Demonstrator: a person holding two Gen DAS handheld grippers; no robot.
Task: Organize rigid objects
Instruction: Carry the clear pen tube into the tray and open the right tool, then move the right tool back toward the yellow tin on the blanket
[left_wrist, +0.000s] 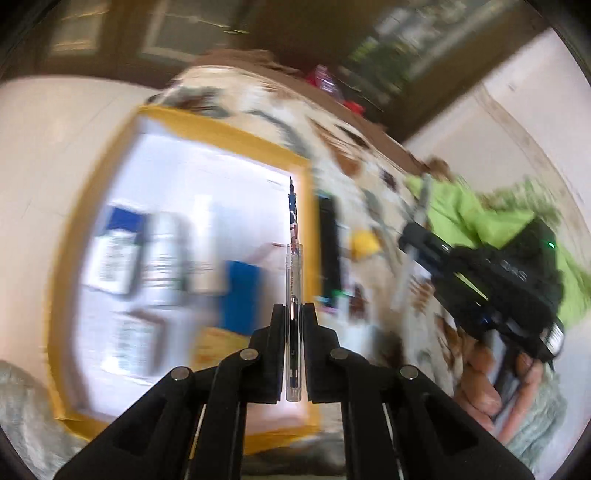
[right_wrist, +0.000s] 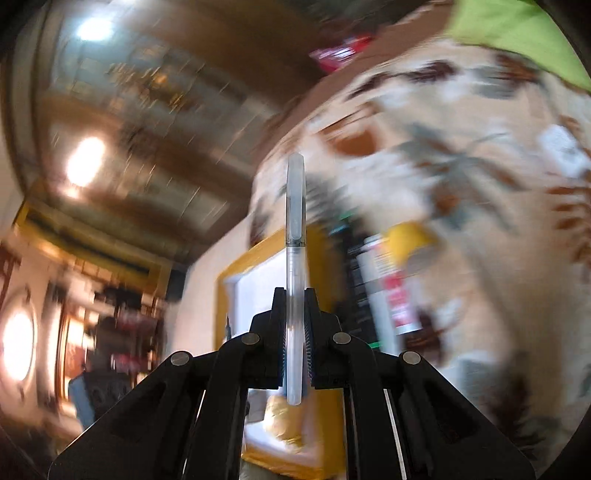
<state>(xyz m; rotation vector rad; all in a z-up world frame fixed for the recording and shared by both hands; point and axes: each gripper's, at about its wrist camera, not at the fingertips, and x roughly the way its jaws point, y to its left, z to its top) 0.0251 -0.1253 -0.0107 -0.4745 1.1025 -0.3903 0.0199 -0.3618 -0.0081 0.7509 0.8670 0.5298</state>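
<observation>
I hold a clear-barrelled ballpoint pen (left_wrist: 293, 288), tip forward, clamped above the yellow-rimmed box (left_wrist: 221, 125). I also hold a frosted capped pen (right_wrist: 295, 258), cap forward, clamped.

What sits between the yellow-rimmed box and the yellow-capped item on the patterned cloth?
A long black bar-shaped object lies along the yellow-rimmed box's edge, before the yellow-capped item, in the left wrist view.

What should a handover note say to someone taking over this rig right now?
Left tongs: shut on a clear pen, tip pointing away, over the yellow-rimmed tray.
Right tongs: shut on a frosted capped pen.
Tray already holds several boxes and a silver can; views are blurred.
A black case and a yellow-capped tube lie on the patterned cloth beside the tray.
Left: place both pens, then the loose items.
</observation>
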